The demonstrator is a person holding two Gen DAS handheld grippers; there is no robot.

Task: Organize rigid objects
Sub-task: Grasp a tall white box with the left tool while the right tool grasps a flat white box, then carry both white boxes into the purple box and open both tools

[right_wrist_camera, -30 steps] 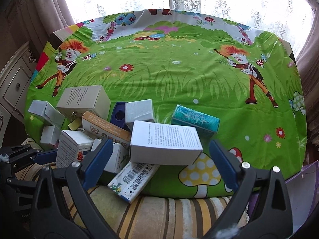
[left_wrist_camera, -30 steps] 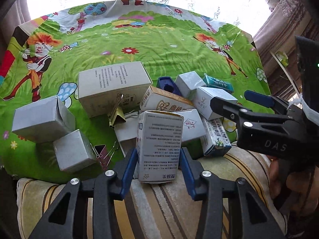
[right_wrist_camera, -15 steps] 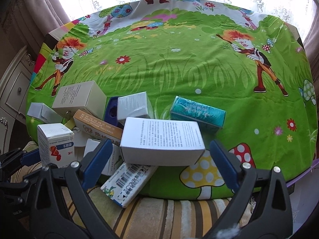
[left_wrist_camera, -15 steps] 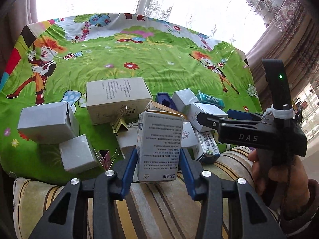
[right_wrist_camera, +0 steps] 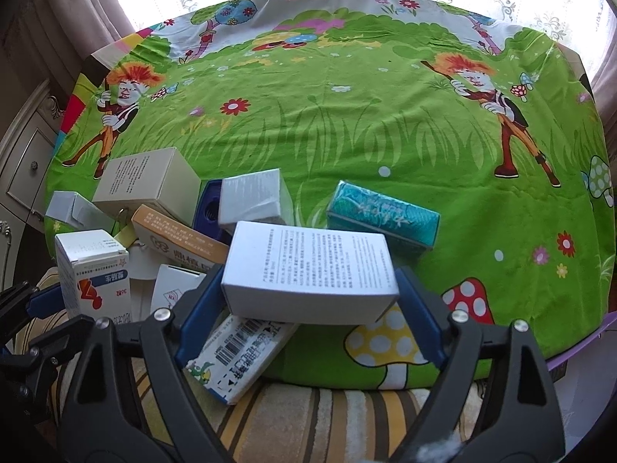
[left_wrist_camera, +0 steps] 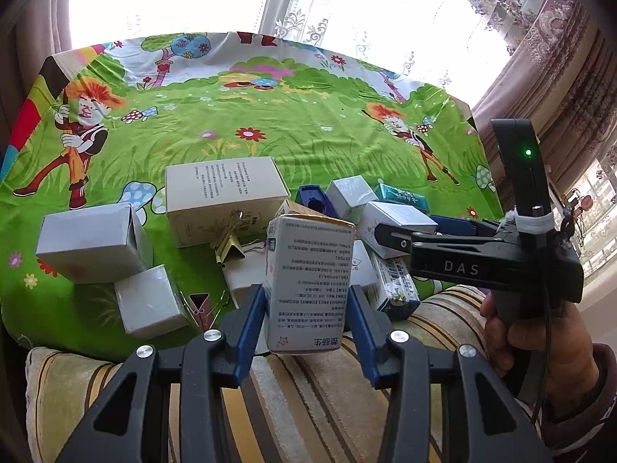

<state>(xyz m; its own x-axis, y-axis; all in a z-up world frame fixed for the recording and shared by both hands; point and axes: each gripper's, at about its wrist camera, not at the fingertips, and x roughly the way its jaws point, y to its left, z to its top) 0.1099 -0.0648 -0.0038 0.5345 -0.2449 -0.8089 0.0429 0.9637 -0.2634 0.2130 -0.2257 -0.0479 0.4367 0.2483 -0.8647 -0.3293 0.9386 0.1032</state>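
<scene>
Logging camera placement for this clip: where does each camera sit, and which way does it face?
Left wrist: on the left gripper, looking down over its held upright carton at the pile; the person's right hand shows.
Right wrist: on the right gripper, whose jaws have just been closing around the wide white box.
Shared: the teal box and the green cartoon cloth.

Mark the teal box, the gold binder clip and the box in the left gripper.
teal box (right_wrist_camera: 380, 216), right wrist view, top face.
gold binder clip (left_wrist_camera: 230, 247), left wrist view, folded metal body.
box in left gripper (left_wrist_camera: 308, 285), left wrist view, printed front face.
</scene>
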